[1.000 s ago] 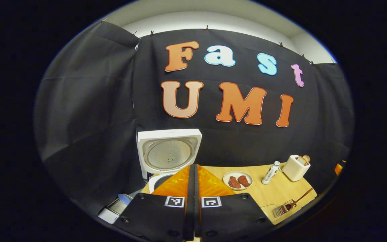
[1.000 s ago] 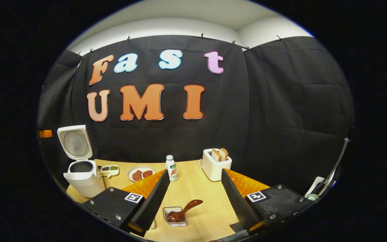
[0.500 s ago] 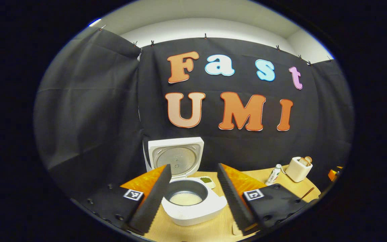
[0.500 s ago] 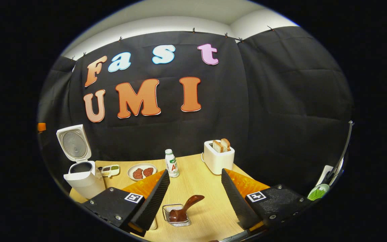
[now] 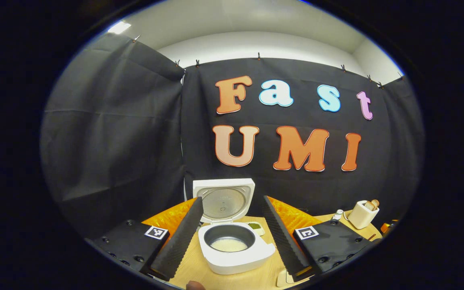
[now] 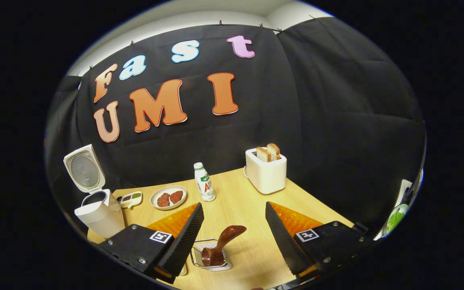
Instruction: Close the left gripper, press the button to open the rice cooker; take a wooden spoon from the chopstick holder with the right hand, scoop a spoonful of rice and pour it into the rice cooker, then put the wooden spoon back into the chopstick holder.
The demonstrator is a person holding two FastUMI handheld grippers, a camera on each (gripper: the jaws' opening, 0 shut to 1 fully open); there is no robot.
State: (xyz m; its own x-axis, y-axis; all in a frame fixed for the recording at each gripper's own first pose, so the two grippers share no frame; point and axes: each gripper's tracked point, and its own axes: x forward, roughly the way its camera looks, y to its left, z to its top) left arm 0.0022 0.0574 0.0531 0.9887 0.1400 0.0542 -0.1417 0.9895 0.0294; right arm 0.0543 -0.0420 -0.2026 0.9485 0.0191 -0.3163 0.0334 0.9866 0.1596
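The white rice cooker (image 5: 236, 253) stands with its lid (image 5: 224, 199) swung up, and white rice shows at the bottom of its dark pot. My left gripper (image 5: 232, 237) hangs open just in front of it, a finger on either side of the pot. In the right gripper view the cooker (image 6: 99, 213) is at the far left. A dark wooden spoon (image 6: 222, 243) leans in a wire chopstick holder (image 6: 211, 257) on the table. My right gripper (image 6: 234, 233) is open, just above and behind the spoon, not touching it.
On the wooden table (image 6: 252, 193) stand a white toaster (image 6: 266, 171) with bread slices, a small bottle (image 6: 204, 182), a plate of reddish pieces (image 6: 168, 197) and a small divided dish (image 6: 129, 198) beside the cooker. The table's right edge runs behind the toaster.
My left gripper went from shut to open and drew back from the cooker, bringing the pot into view. My right gripper has dropped closer to the spoon in its holder.
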